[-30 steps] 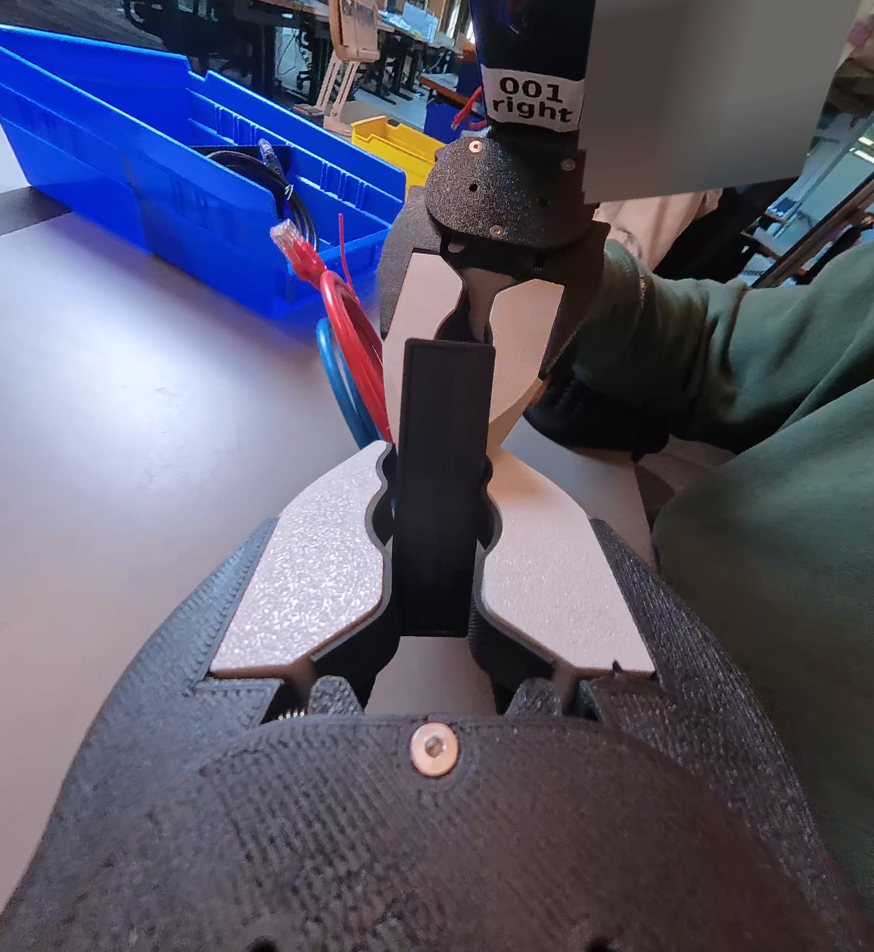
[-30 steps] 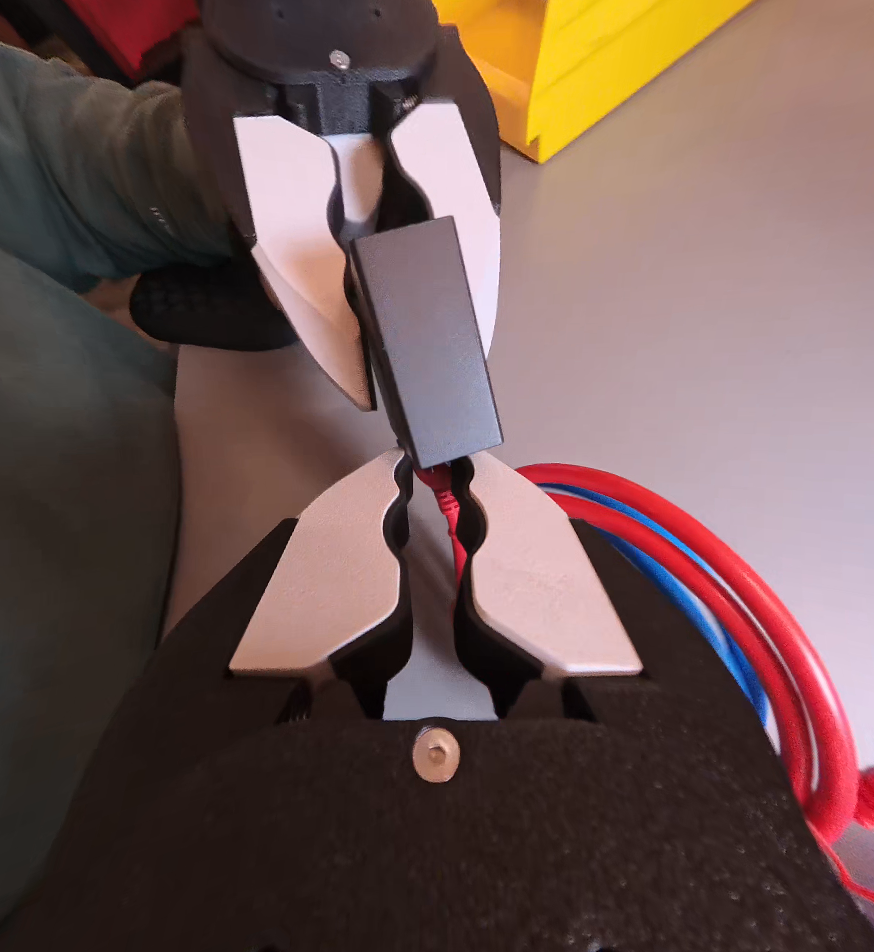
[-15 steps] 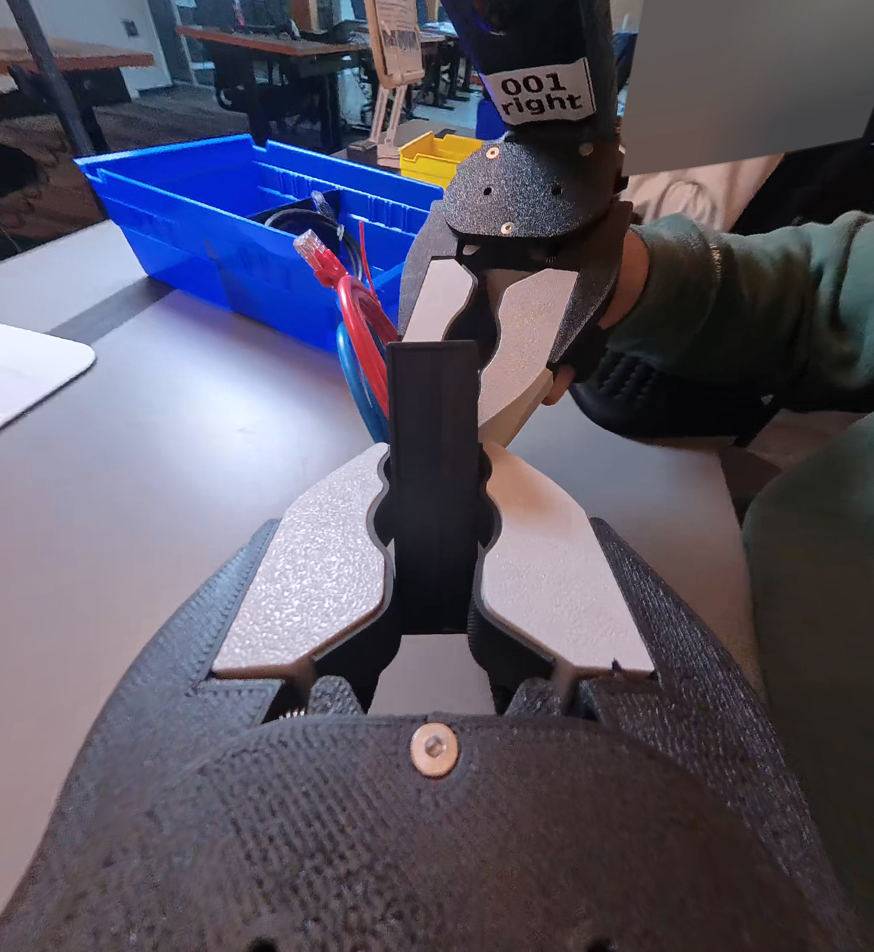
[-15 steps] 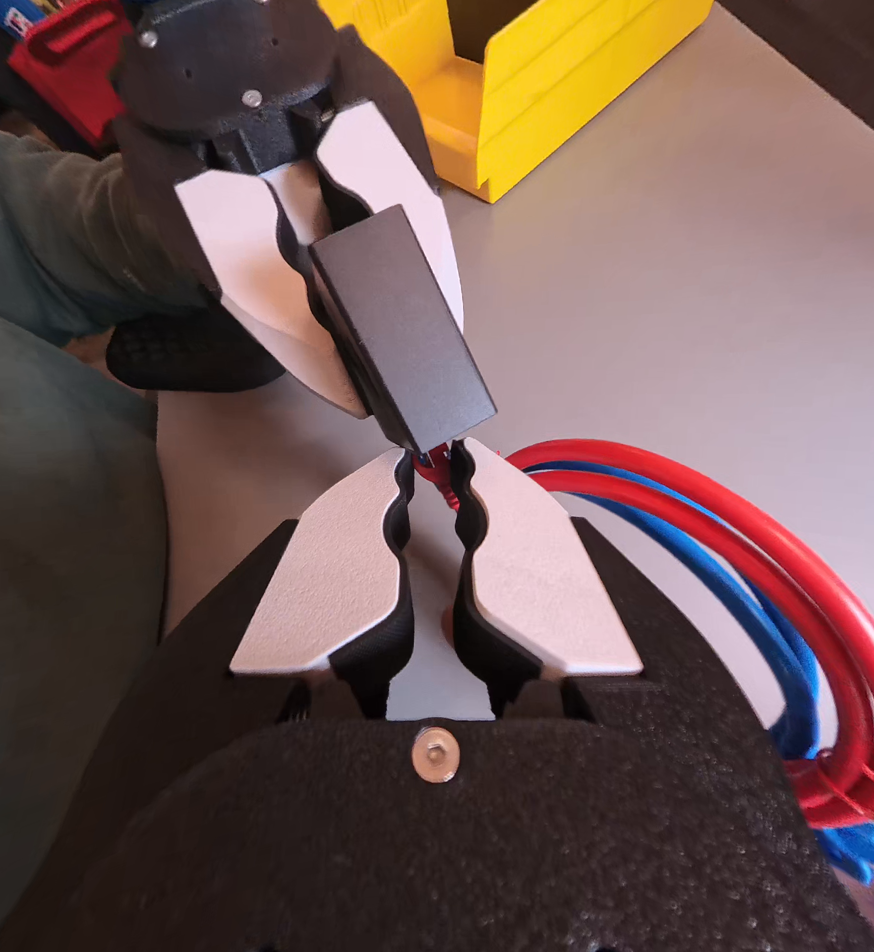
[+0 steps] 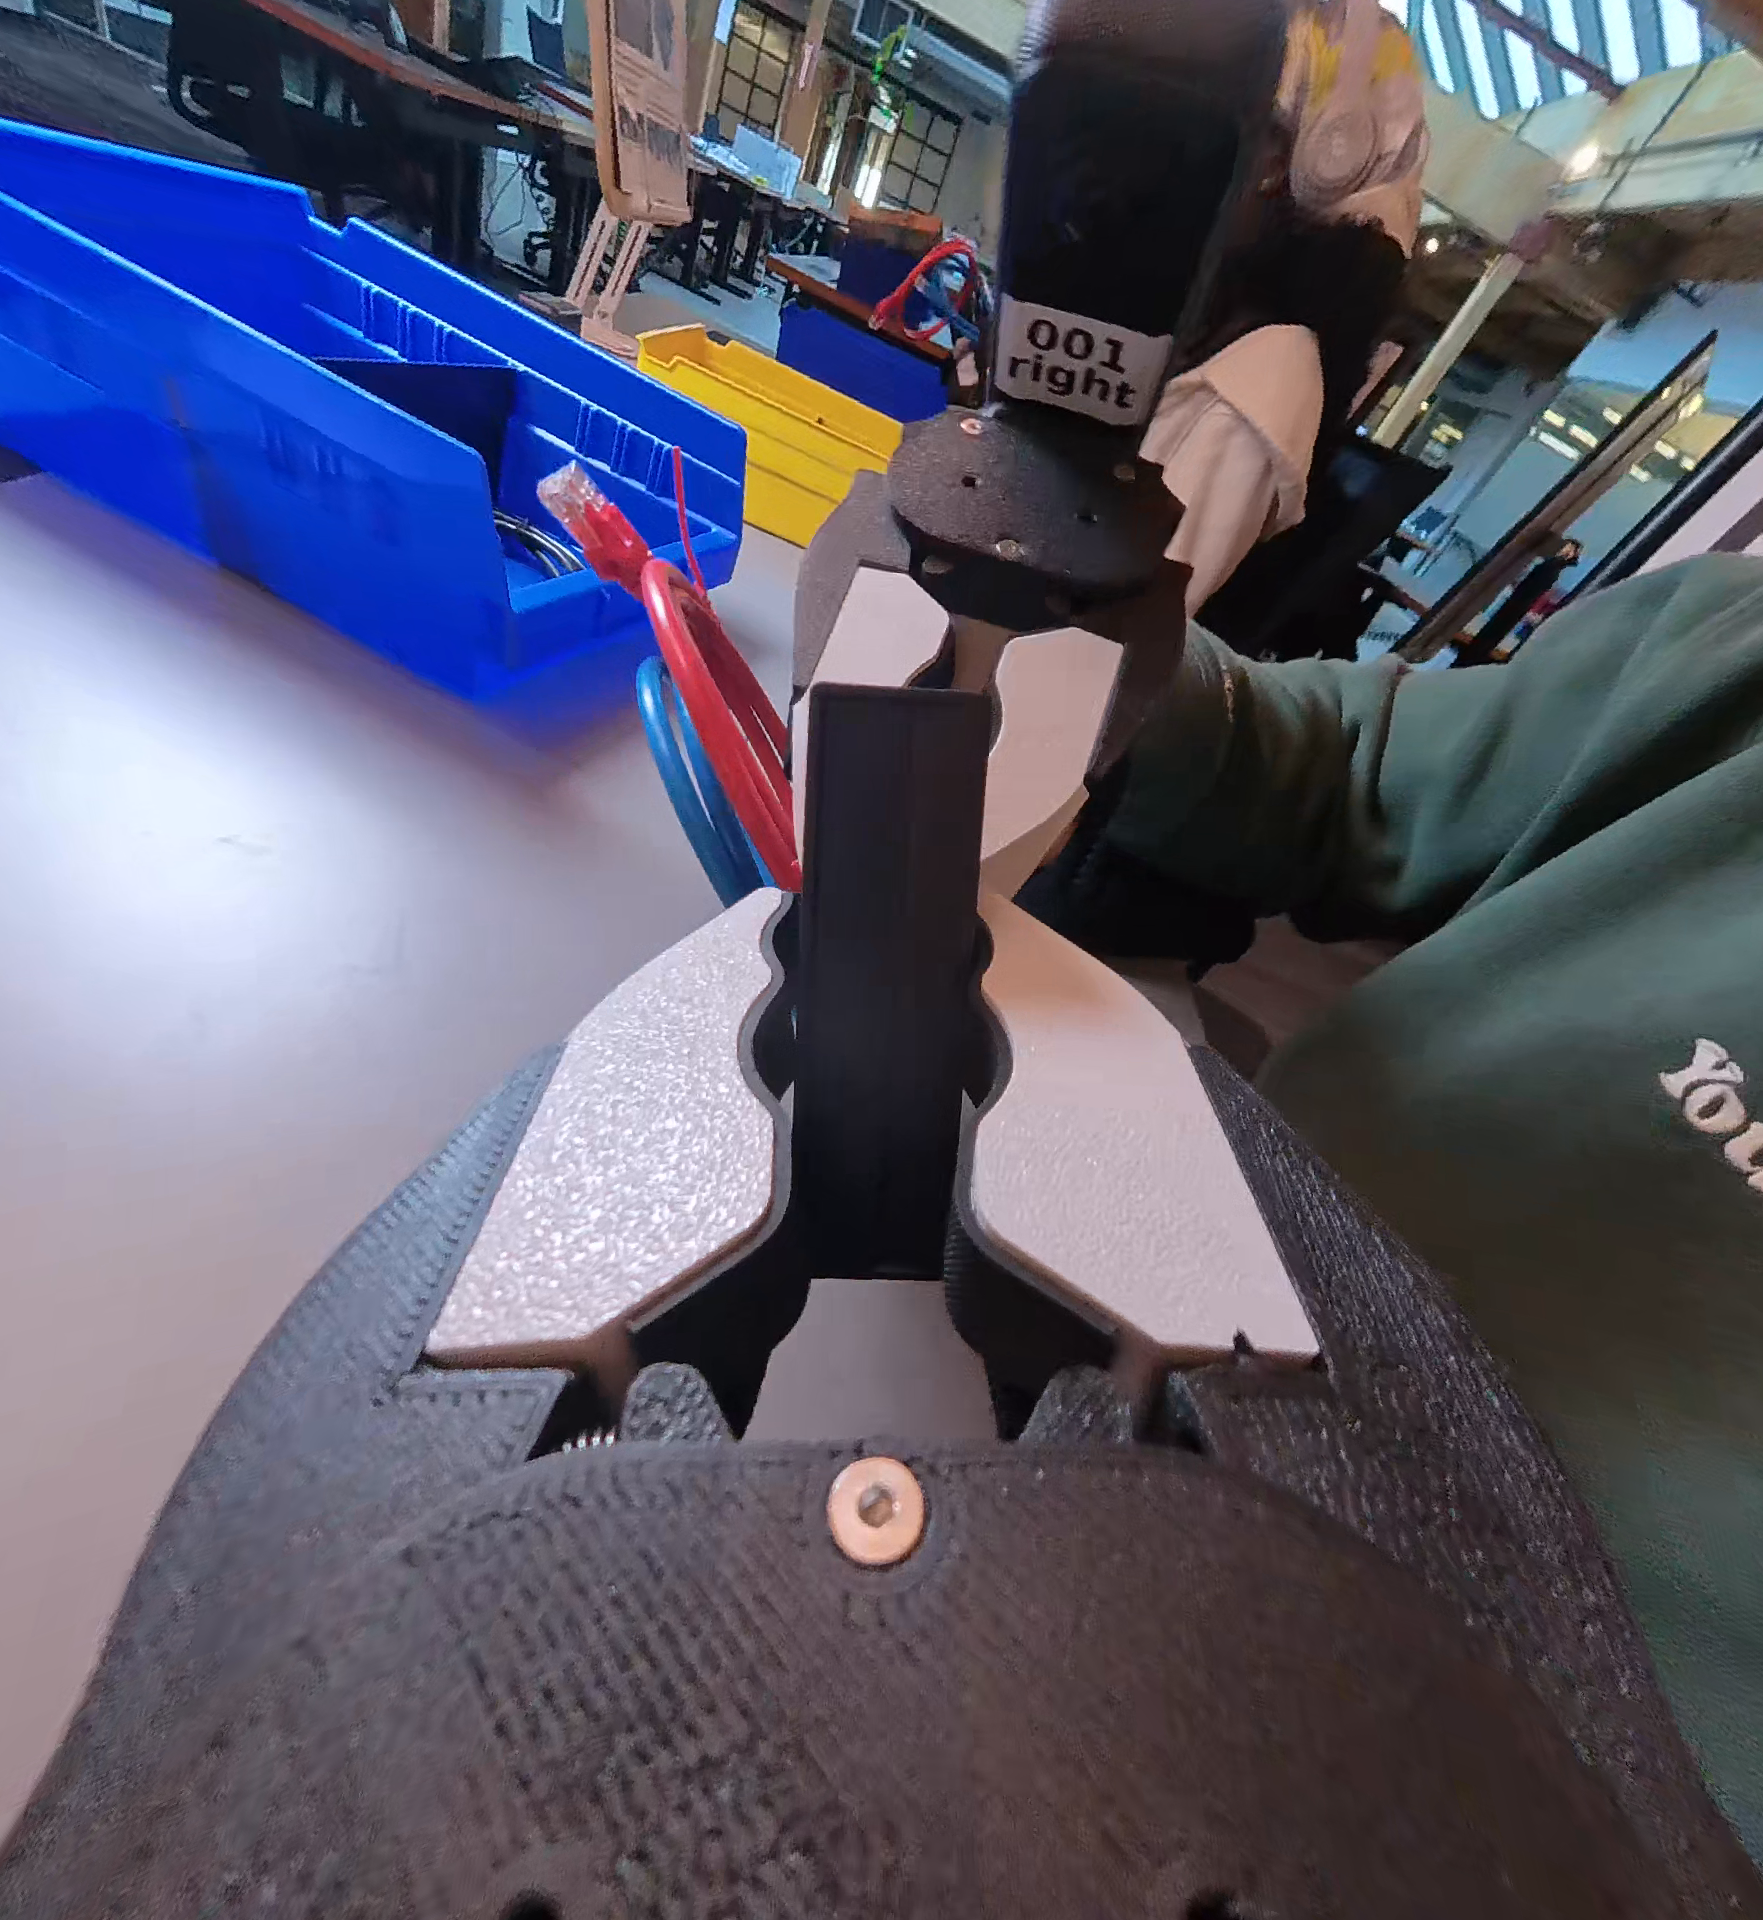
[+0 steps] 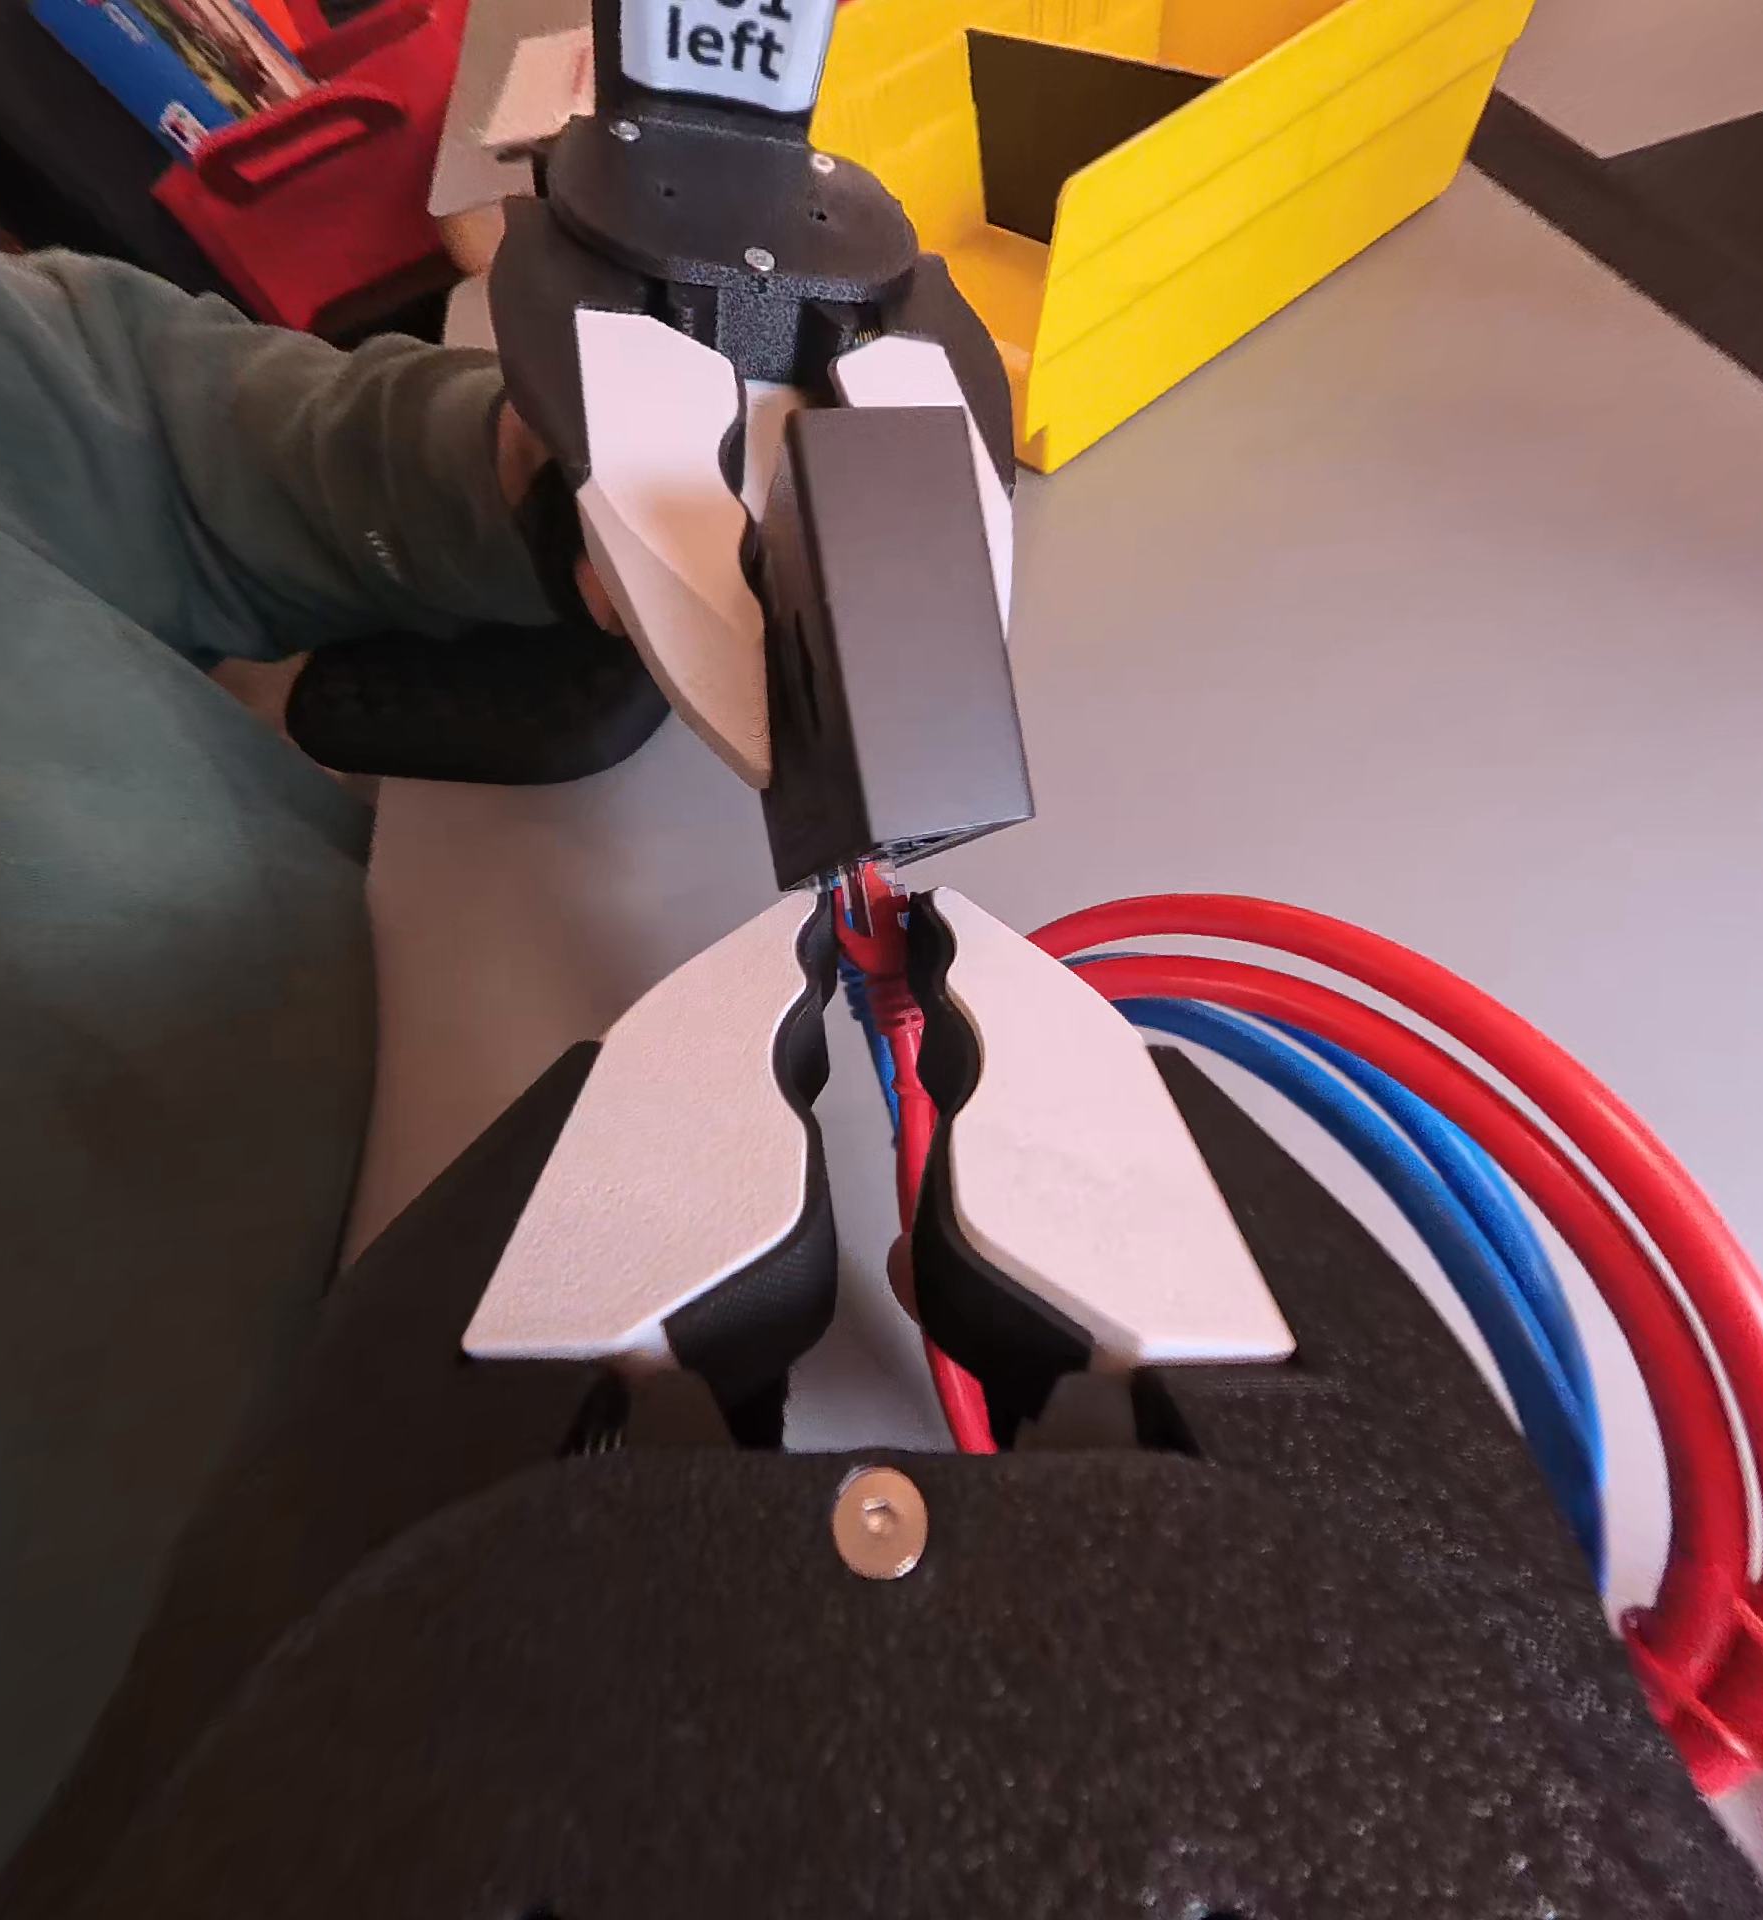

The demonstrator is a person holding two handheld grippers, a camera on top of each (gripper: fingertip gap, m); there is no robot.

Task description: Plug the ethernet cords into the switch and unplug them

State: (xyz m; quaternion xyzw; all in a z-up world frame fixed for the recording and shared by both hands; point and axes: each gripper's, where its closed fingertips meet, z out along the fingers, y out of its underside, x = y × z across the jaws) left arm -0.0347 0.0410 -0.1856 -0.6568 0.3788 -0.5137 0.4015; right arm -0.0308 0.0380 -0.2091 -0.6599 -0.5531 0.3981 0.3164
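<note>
My left gripper point(image 5: 882, 925) is shut on a black box-shaped switch point(image 5: 892, 935) and holds it above the grey table. In the right wrist view the switch point(image 6: 898, 634) points its port end at my right gripper point(image 6: 872, 914). That gripper is shut on the red ethernet plug point(image 6: 882, 961), whose clear tip sits at the switch's port face. A blue plug shows just beside it. Coiled red point(image 6: 1542, 1101) and blue point(image 6: 1376, 1132) cords loop off to the right. In the left wrist view the red cord's free plug point(image 5: 586, 514) sticks up behind the switch.
A blue bin point(image 5: 233, 416) holding dark cables stands at the back left in the left wrist view, with a yellow bin point(image 5: 763, 416) behind it. In the right wrist view a yellow bin point(image 6: 1220, 208) stands beyond the switch. A person's green sleeve point(image 5: 1479, 790) fills the right side. My two grippers' fingertips are within a few centimetres of each other.
Both grippers have swung together, shifting the background. The switch's port end has turned more squarely onto the red plug, and the plug stays at the port face.
</note>
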